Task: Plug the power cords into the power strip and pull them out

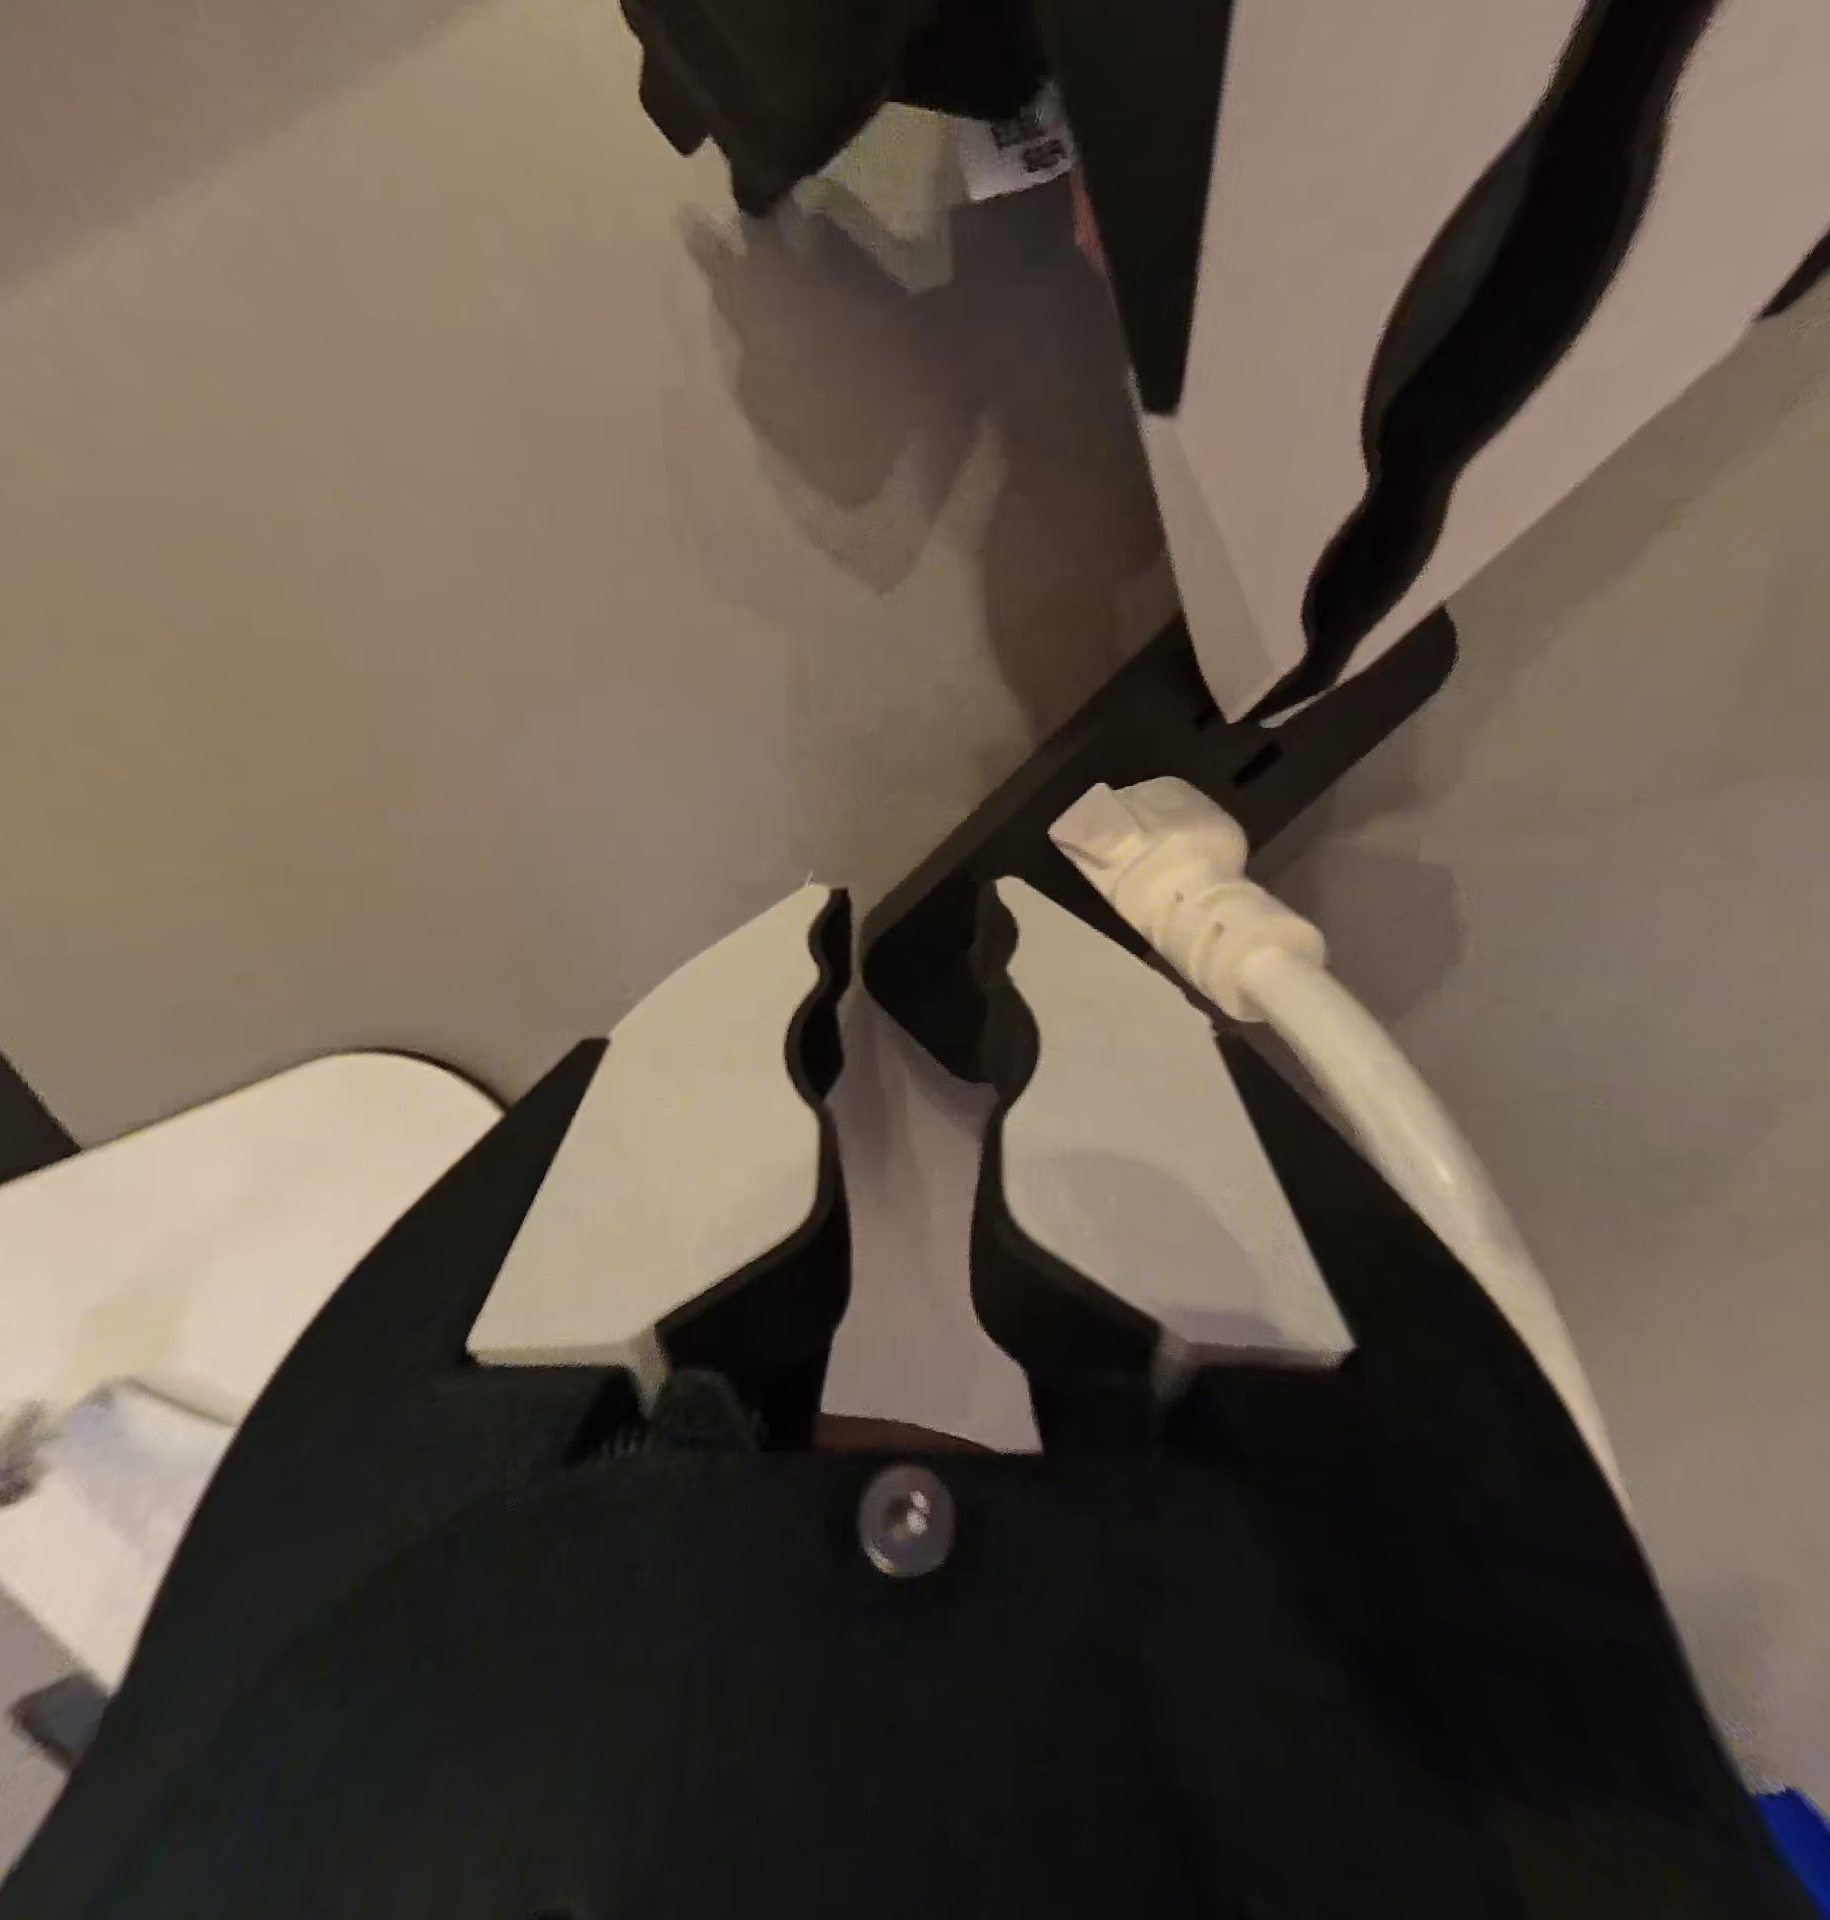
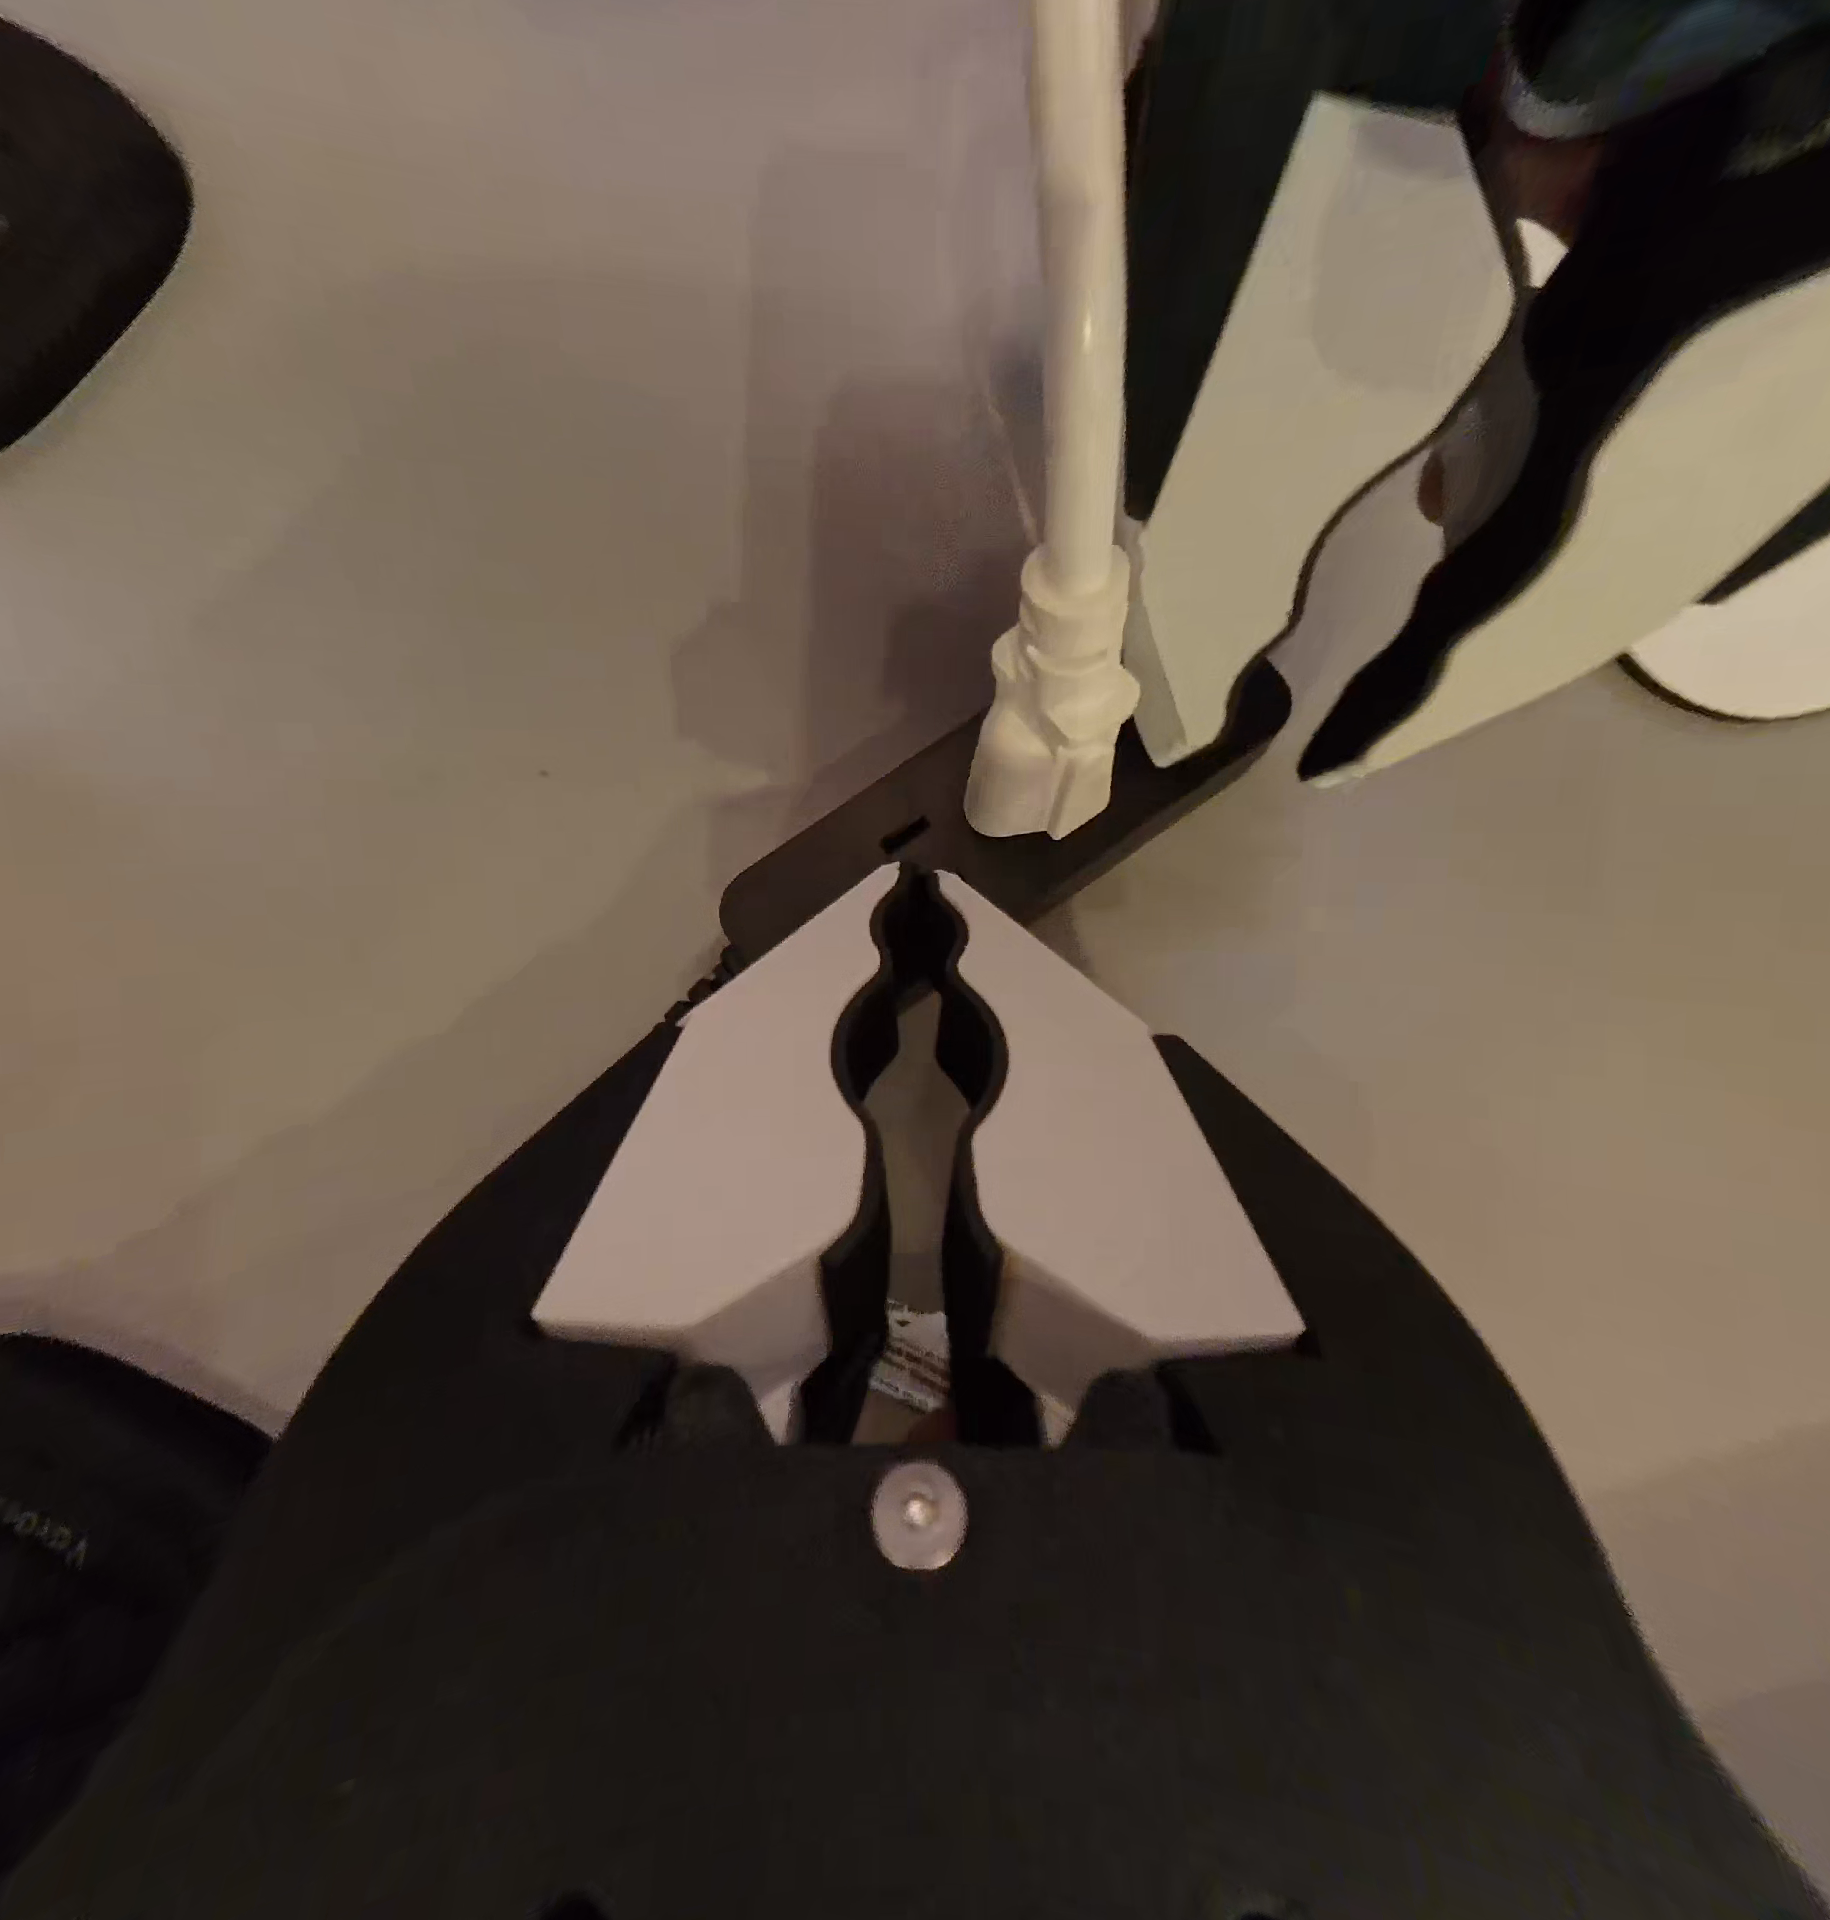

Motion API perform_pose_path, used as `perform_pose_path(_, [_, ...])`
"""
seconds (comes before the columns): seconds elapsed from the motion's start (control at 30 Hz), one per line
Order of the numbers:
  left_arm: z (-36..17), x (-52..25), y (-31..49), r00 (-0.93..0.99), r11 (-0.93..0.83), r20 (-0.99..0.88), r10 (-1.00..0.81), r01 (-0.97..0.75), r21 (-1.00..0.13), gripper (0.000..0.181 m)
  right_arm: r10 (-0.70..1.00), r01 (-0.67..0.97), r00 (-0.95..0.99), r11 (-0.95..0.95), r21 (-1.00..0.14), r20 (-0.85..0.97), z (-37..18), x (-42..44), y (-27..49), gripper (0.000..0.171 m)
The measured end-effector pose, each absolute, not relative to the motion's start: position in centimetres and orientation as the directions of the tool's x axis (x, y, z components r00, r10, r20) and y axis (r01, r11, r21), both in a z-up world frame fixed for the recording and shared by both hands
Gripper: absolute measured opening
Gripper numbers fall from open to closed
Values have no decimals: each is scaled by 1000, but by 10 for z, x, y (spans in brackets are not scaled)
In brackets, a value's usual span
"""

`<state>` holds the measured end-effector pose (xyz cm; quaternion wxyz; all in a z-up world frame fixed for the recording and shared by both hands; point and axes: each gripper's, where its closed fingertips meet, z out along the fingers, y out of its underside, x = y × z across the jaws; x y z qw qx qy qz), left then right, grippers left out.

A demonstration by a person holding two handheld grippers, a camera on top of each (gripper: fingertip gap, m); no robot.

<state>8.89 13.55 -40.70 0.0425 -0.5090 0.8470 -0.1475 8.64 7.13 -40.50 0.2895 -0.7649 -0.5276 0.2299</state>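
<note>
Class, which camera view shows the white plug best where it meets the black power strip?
The right wrist view: the white plug stands whole and unblocked on the black power strip, with its cord running up. The left wrist view shows the same plug side-on and blurrier; its seating is harder to judge.

Pale grey table (image 2: 391,582), black power strip (image 2: 817,868) lying flat on it, white plug (image 2: 1046,748) seated.

Left gripper (image 1: 916,914) angled down, jaws narrowed onto one end of the power strip (image 1: 1150,758), right gripper (image 2: 916,883) tilted down at the opposite end, fingertips nearly closed.
</note>
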Motion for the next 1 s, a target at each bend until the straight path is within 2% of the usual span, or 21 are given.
perform_pose_path(0.1, [-408,70,123,-404,356,114,-908,-884,-303,22,957,705,288,-232,-670,-29,-405,86,68,0])
perform_pose_path(0.17, [-409,57,112,-365,313,122,-923,-896,-315,32,967,737,256,-206,-644,-16,-405,88,68,0])
perform_pose_path(0.23, [-410,50,101,-350,310,69,-934,-891,-332,40,975,772,220,-168,-613,11,-405,89,69,0])
perform_pose_path(0.3, [-419,40,89,-359,345,-7,-933,-891,-296,57,980,793,198,-147,-591,22,-406,88,73,0])
perform_pose_path(0.33, [-423,38,86,-365,368,-64,-929,-886,-281,60,981,801,190,-141,-583,25,-406,87,74,0])
perform_pose_path(0.37, [-425,40,88,-346,373,-141,-927,-885,-279,54,983,808,179,-131,-574,28,-406,87,74,0])
perform_pose_path(0.4, [-426,42,87,-315,354,-172,-933,-887,-296,56,985,812,172,-125,-570,30,-406,86,75,0])
perform_pose_path(0.53, [-426,48,88,-165,235,-195,-967,-875,-424,46,986,809,162,-108,-578,43,-406,85,75,0])
perform_pose_path(0.67, [-425,48,84,-99,206,-245,-964,-863,-462,43,989,807,141,-91,-583,41,-406,85,75,0])
perform_pose_path(0.83, [-424,46,75,-8,111,-185,-983,-824,-555,43,991,809,120,-68,-584,51,-406,84,78,0])
perform_pose_path(1.0, [-423,46,73,32,65,-155,-987,-808,-586,43,994,812,100,-51,-581,52,-406,82,79,0])
